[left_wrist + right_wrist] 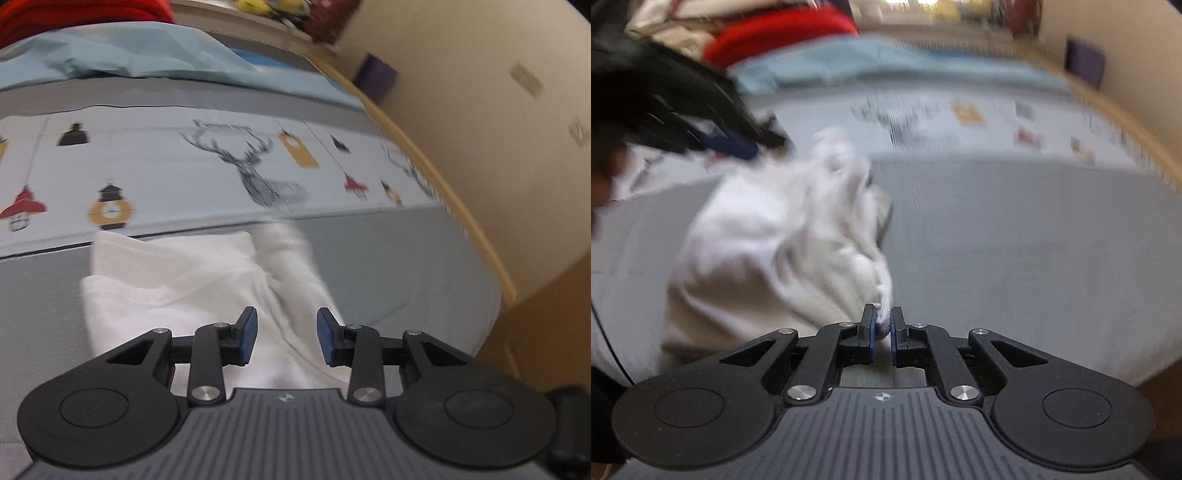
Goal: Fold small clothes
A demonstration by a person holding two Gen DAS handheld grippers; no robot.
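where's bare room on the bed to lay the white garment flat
Free: the plain grey sheet right of the white cloth garment, up to the wooden bed edge. Crowded: the far end, under the light blue fabric and red cloth.

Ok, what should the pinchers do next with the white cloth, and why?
Probably the right gripper should lay its pinched corner down over the white garment on the bed. It is clamped on the cloth, while the left gripper is open with nothing gripped.
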